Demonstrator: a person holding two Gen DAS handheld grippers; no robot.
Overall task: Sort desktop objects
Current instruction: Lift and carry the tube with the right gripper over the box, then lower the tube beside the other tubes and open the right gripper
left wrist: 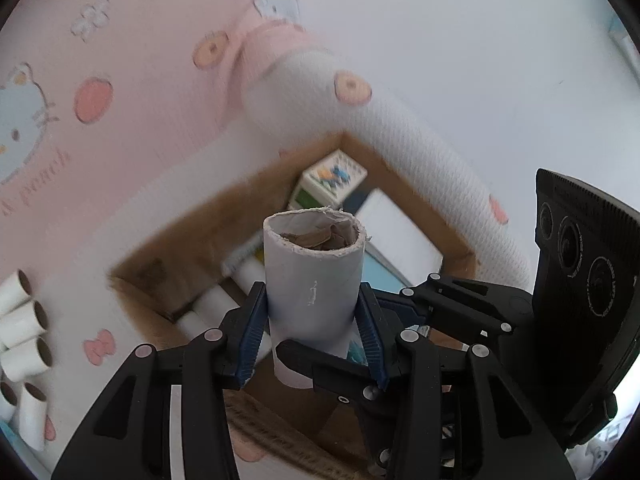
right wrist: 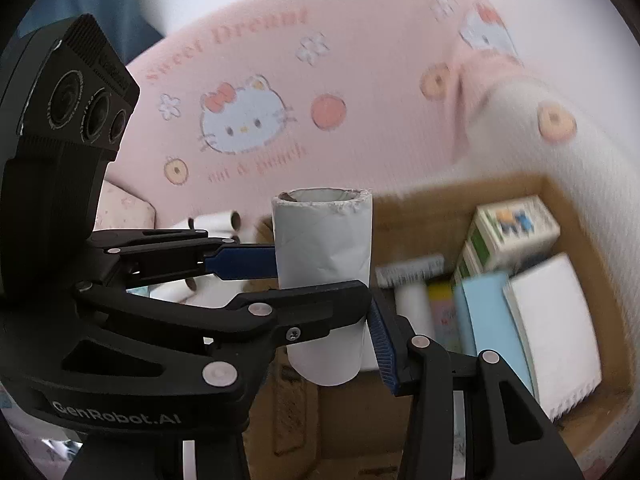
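Observation:
A white cardboard tube point(left wrist: 314, 276) point(right wrist: 324, 240) with a torn upper rim stands upright between both grippers, above the near side of an open cardboard box point(left wrist: 180, 224) point(right wrist: 420, 200). My left gripper point(left wrist: 312, 320) point(right wrist: 322, 276) is shut on it, blue pads pressing its left and right sides. My right gripper point(left wrist: 352, 320) point(right wrist: 328, 328) comes in crosswise and is shut on the same tube; one black finger point(left wrist: 320, 364) crosses its front. In the right wrist view the left gripper's body hides my own left finger.
The box holds small printed cartons point(left wrist: 334, 178) point(right wrist: 516, 224), flat white and blue notebooks point(right wrist: 552, 332) and a few white tubes point(left wrist: 208, 304). Several loose tubes point(left wrist: 24, 320) point(right wrist: 216, 220) lie on the pink cartoon-cat blanket point(right wrist: 280, 80). A white quilted roll point(left wrist: 420, 152) borders the box.

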